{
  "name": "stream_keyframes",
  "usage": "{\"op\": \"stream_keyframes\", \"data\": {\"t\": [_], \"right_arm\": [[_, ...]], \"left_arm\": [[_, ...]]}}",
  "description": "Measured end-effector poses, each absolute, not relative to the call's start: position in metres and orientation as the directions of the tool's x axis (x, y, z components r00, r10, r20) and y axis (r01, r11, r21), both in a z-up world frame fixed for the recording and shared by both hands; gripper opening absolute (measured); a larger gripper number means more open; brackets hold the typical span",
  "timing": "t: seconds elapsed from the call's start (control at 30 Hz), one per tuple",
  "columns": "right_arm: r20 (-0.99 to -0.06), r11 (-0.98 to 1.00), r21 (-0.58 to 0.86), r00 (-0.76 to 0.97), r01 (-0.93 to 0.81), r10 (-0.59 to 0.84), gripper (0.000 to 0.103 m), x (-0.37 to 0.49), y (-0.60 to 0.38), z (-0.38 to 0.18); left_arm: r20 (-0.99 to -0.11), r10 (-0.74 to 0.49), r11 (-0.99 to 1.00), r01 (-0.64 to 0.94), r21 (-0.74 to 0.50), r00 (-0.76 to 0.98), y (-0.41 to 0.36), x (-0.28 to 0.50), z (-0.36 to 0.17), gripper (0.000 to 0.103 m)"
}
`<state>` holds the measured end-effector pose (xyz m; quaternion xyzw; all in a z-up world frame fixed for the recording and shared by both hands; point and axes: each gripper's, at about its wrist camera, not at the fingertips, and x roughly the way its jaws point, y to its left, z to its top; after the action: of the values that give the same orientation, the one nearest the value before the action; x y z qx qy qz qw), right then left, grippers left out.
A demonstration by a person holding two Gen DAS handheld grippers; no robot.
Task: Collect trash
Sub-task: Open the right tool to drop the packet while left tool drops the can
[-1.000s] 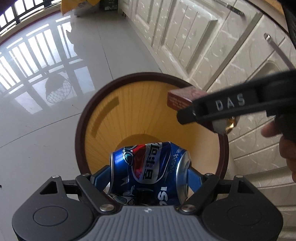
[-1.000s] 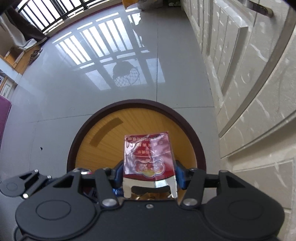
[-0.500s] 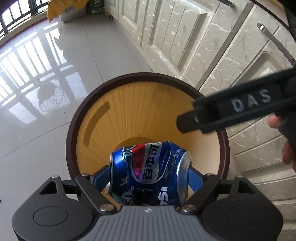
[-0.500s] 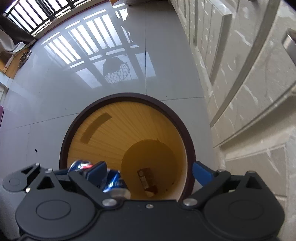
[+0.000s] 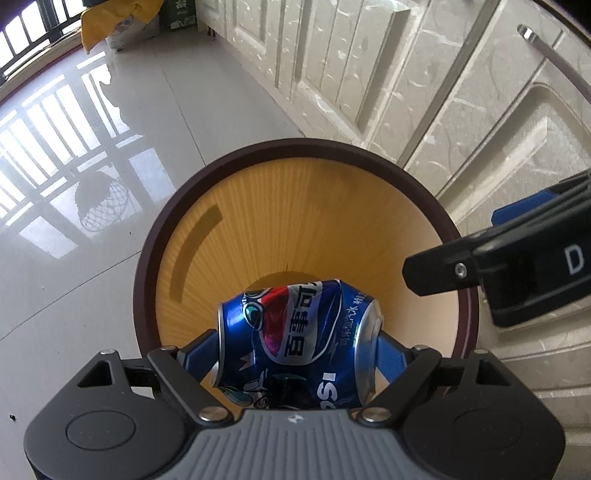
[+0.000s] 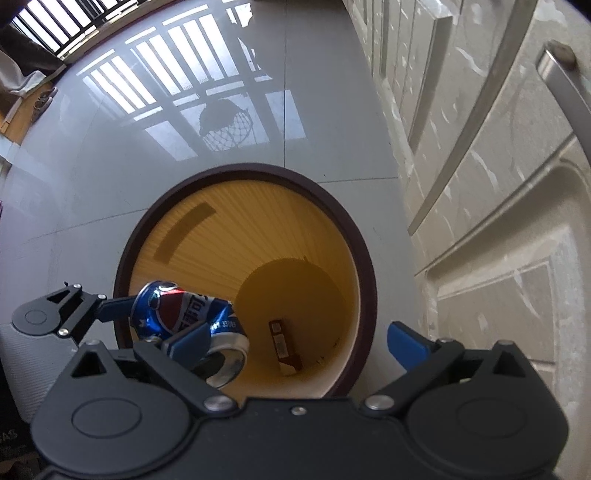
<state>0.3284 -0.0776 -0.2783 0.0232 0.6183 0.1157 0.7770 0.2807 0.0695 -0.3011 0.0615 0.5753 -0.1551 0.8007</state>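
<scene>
A dented blue Pepsi can [image 5: 299, 343] lies crosswise between the blue pads of my left gripper [image 5: 295, 349], which is shut on its two ends. It hangs over the near side of a round bin [image 5: 295, 146] with a dark brown rim and yellow inside. In the right wrist view the can [image 6: 177, 314] shows at the left above the bin's rim [image 6: 243, 170]. My right gripper [image 6: 295, 339] stands wide open over the bin with nothing between its pads. A red packet [image 6: 284, 347] lies at the bottom of the bin.
Cream cabinet doors [image 5: 406, 92] with long metal handles [image 6: 561, 74] stand close to the bin's right side. Glossy grey floor tiles [image 5: 92, 184] spread to the left and beyond. A yellow bag and boxes [image 5: 122, 22] sit far off by the window.
My right gripper opened and let go of the red packet, which dropped to the bottom of the bin. My left gripper still holds the can over the bin.
</scene>
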Motion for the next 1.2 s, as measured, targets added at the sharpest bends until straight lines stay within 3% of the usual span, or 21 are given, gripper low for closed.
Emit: {"op": "stream_keyframes", "data": {"t": [0.23,0.4,1.2], "right_arm": [[-0.959,0.973,0.169,0.202,-0.159,0.200,0.103,0.329,-0.076,-0.279],[-0.959,0.970,0.172,0.195,-0.173,0.204,0.103,0.327,-0.076,-0.279],[-0.948,0.957,0.149,0.239,-0.249,0.210,0.103,0.304,-0.076,-0.236]], "left_arm": [[-0.955,-0.146,0.916,0.401,-0.032,0.257,0.065,0.277,-0.304,0.088],[-0.954,-0.148,0.926,0.375,-0.041,0.259,0.070,0.277,-0.300,0.096],[-0.959,-0.163,0.952,0.292,-0.091,0.230,0.084,0.250,-0.255,0.103]]}}
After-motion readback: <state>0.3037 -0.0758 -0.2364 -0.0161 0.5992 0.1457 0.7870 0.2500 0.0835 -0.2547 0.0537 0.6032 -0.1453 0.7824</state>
